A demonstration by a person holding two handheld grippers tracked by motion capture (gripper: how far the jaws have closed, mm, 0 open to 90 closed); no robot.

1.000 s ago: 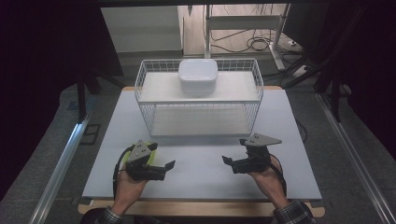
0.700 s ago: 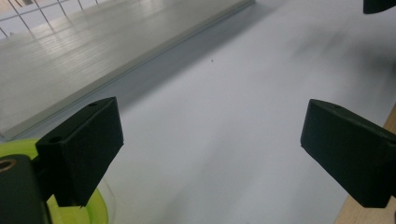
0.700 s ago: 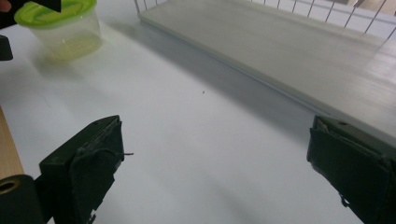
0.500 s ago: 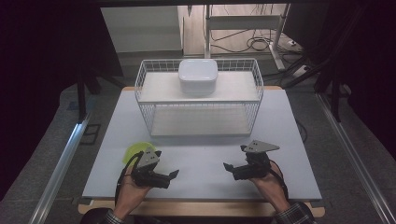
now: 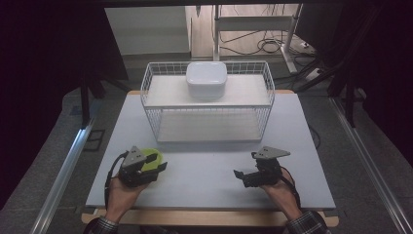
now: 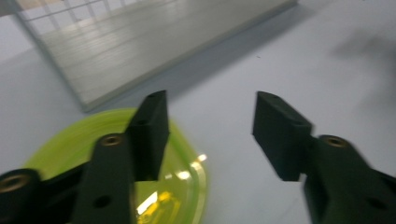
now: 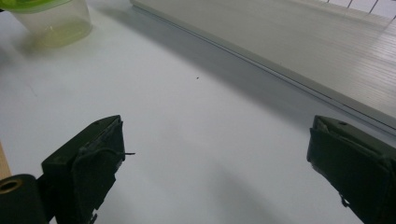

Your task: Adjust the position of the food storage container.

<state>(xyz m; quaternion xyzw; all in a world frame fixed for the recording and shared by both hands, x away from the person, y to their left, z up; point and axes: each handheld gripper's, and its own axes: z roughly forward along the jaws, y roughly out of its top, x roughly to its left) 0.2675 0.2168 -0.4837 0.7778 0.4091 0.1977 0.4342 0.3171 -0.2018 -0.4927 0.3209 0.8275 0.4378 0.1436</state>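
1. I see the left gripper (image 5: 157, 165) near the table's (image 5: 204, 170) front left, jaws spread over a green-lidded tub (image 6: 182, 186), gripping nothing.
2. Right gripper (image 5: 245, 174) at front right, jaws wide apart, empty.
3. White box (image 5: 206, 79) sits atop the wire rack (image 5: 267, 97).

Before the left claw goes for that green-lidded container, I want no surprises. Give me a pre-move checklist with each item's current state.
1. Left claw open: ok, its jaws stand wide apart with nothing between them.
2. Left claw lined up on the green-lidded container: not ok, the lid sits under one jaw rather than centred in the gap.
3. Container upright on the table: ok, the right gripper view shows it standing with lid on top.
4. Lid fully sealed: cannot tell.
5. Right claw out of the way: ok, open and empty across the table.
6. Wire rack holding the white box clear of the container: ok, set further back.
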